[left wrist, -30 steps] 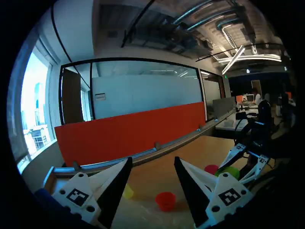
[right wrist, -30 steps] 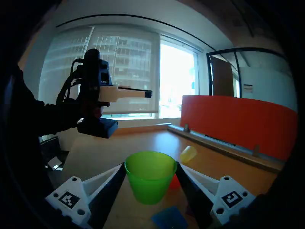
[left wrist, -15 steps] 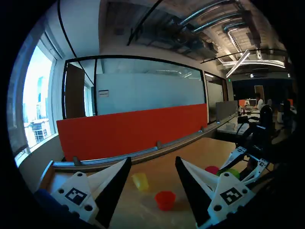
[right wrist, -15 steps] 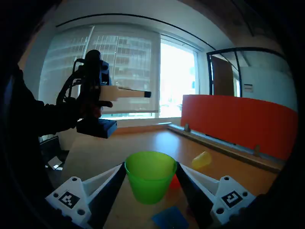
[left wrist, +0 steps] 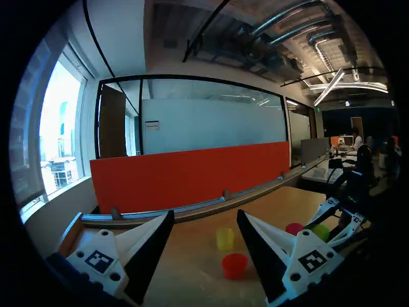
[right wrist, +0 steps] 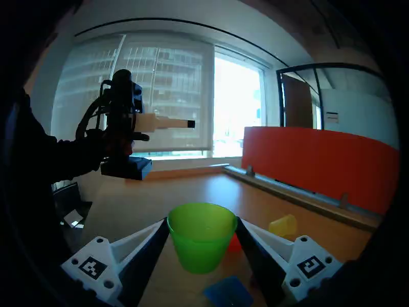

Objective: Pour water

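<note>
1. Yellow cup [right wrist: 282, 225] has travelled over the last second. In the right gripper view it went from tilted, at 1 o'clock of the green cup [right wrist: 202, 236], to 3 o'clock of it, and now looks upright on the table [right wrist: 148, 204]. In the left gripper view it moved from beside the left-hand finger towards the right-hand one.
2. Right gripper [right wrist: 202, 221], nearest in its own view at 6 o'clock: both fingers press the green cup's sides. The cup is upright and held clear of the table. Whether there is water inside cannot be told.
3. Blue object [right wrist: 227, 291], directly below the green cup at 6 o'clock, lies flat on the table; its kind is unclear.
4. Red cup [right wrist: 234, 243] sits just behind the green cup at its 4 o'clock, mostly hidden.
5. Left gripper [right wrist: 189, 123], at 10 o'clock of the right gripper view, is held level above the table by an arm in a dark sleeve [right wrist: 61, 158]. In its own view the jaws stand wide with nothing between them.
6. Left gripper view, past the fingers: the red cup is at 5 o'clock, with the yellow cup just beyond it and apart. A pink cup [left wrist: 294, 228] at 4 o'clock sits beside the held green cup.
7. Farthest: an orange partition [left wrist: 189, 174] runs along the table's far edge, a window [left wrist: 56, 148] is at 9 o'clock, and a seated person [left wrist: 353, 140] is at 3 o'clock, well off.
</note>
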Available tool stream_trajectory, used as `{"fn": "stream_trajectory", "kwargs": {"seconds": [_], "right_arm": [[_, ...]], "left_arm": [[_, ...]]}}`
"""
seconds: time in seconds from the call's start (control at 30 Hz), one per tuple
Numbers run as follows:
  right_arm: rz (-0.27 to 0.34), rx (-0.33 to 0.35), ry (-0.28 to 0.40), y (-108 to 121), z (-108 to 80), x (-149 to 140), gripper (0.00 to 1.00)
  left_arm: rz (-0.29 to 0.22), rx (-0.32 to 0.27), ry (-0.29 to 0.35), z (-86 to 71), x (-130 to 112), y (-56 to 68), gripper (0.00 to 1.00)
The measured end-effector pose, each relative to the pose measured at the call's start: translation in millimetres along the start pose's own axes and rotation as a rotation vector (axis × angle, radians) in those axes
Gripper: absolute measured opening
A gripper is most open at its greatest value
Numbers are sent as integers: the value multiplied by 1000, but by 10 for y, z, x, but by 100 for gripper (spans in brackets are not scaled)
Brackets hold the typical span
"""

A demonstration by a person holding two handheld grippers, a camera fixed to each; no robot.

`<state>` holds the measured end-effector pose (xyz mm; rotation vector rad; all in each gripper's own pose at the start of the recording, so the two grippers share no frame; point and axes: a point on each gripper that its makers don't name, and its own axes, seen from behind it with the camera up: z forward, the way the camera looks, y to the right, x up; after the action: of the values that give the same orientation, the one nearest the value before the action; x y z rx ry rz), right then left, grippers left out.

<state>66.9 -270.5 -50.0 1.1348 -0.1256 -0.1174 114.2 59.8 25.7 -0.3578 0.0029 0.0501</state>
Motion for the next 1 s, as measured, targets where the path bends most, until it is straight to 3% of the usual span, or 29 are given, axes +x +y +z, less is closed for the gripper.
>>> {"fn": "stream_trajectory", "kwargs": {"seconds": [0.27,0.57,0.8,1.0], "right_arm": [[0,1,3,-16,-1,-12,95],[4,1,3,-13,7,-47,95],[7,3,-5,-18,-1,-95,95],[8,4,-9,-16,1,-120,95]], "left_arm": [[-15,76,7,-224,-47,-281,90],[-20,182,11,-484,-264,-617,90],[-17,275,22,-752,-587,-873,90],[-9,327,13,-981,-1010,-979,90]]}}
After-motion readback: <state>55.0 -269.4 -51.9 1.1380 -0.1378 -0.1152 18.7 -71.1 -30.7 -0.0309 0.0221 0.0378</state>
